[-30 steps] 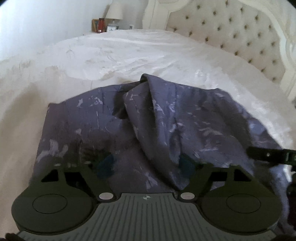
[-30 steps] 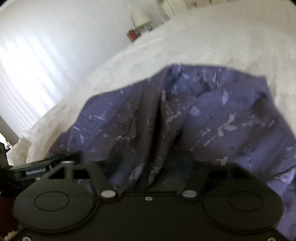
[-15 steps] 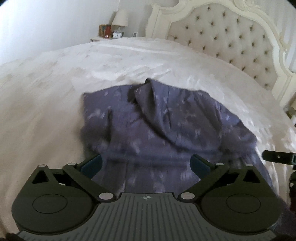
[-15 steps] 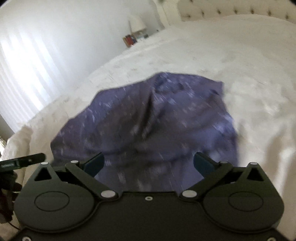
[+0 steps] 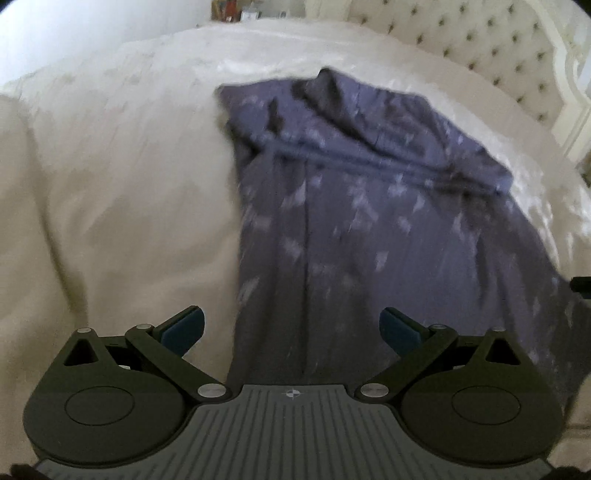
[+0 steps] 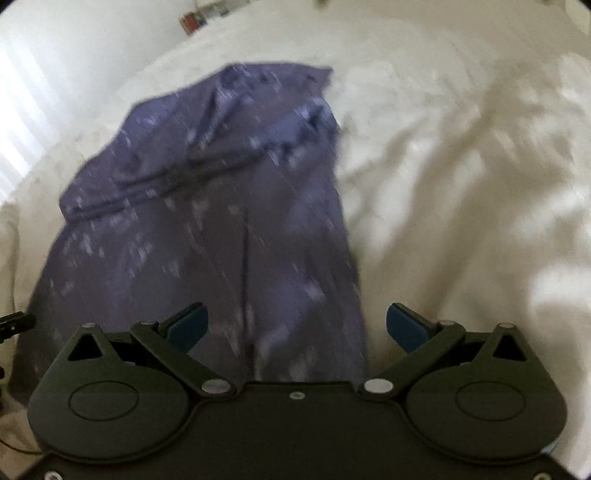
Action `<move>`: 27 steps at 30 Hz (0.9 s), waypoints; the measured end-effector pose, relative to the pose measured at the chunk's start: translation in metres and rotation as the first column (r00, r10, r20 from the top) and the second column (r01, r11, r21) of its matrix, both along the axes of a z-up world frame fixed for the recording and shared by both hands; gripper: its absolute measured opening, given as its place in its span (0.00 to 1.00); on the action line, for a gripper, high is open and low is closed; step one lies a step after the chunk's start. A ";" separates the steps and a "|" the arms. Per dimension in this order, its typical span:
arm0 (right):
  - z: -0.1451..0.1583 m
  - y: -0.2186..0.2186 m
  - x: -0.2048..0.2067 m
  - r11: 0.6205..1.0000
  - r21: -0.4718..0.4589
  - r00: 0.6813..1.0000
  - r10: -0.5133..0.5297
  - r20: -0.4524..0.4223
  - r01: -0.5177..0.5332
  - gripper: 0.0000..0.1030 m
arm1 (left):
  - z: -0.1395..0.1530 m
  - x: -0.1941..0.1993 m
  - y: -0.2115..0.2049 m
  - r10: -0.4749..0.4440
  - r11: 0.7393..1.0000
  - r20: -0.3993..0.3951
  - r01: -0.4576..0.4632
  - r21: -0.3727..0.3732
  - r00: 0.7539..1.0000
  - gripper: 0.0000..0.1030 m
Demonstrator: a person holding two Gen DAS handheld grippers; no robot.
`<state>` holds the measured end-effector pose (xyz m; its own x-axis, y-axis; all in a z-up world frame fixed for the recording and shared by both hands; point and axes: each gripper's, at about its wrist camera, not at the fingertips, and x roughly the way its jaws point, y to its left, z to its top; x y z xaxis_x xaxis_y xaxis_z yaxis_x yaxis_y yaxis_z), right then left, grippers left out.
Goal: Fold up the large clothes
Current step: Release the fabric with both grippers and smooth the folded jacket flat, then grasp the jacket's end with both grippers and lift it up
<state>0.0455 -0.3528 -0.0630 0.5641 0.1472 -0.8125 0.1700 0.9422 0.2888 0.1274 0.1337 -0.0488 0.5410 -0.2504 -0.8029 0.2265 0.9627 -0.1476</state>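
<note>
A dark blue-purple garment (image 5: 369,206) with pale flecks lies spread on the white bed, its far end folded over into a thick bunched band. My left gripper (image 5: 291,325) hangs wide open above the garment's near left edge, nothing between its blue pads. In the right wrist view the same garment (image 6: 207,221) fills the left half, and my right gripper (image 6: 297,325) stands wide open over its near right edge, holding nothing. The other gripper's tip (image 6: 14,321) pokes in at the left edge. Both views are blurred by motion.
The white rumpled bedspread (image 5: 110,184) surrounds the garment on all sides. A tufted cream headboard (image 5: 498,48) rises at the far right, and a nightstand with small objects (image 5: 236,7) stands at the back. Bright curtains (image 6: 22,122) line the left side.
Both grippers let go of the cloth, opened wide and drew back toward the near edge of the bed. The garment now lies lower and further from the cameras, its far part folded over.
</note>
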 end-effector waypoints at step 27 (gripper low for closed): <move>-0.010 0.017 -0.018 0.955 0.054 0.949 0.297 -0.102 -0.293 0.94 | -0.023 -0.016 0.011 -0.111 0.994 -0.187 0.109 -0.022 0.976 0.66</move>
<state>0.0275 -0.3361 -0.0733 0.4002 0.3257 -0.8566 -0.0819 0.9437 0.3206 0.1114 0.1443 -0.0718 0.3497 -0.3098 -0.8841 0.2983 0.9314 -0.2083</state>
